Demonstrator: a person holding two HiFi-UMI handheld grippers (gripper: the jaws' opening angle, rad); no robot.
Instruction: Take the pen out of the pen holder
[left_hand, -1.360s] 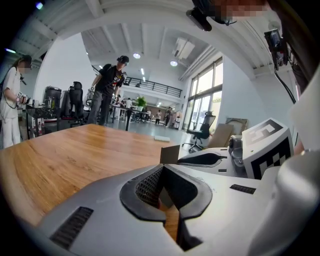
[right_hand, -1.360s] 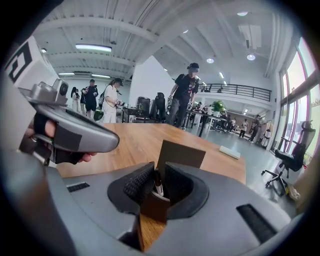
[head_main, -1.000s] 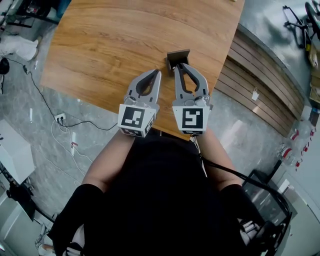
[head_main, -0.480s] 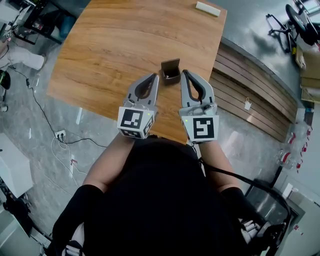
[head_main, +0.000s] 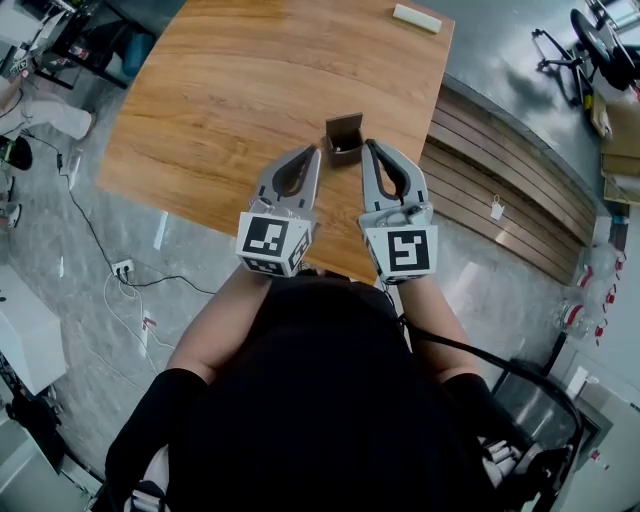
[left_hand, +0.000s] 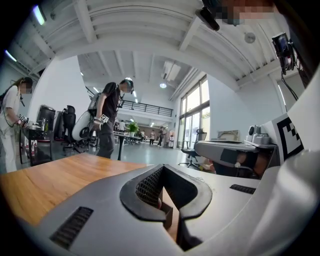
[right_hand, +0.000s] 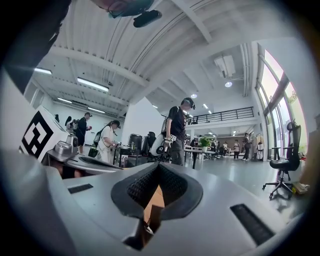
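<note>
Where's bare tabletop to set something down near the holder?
Free: the table left of and beyond the pen holder, bare up to the white block at the far right corner. Crowded: the near edge, where the left gripper and right gripper flank the holder. Only a narrow strip separates holder and right edge.

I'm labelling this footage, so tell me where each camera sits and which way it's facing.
Head view: on the person's head, facing steeply down at the wooden table and pen holder; arms, torso, left gripper and right gripper show.
Left gripper view: on the left gripper, facing along its shut jaws across the table into a hall.
Right gripper view: on the right gripper, facing likewise; its shut jaws show.
Shared: all three catch the table; both gripper views show the hall.
</note>
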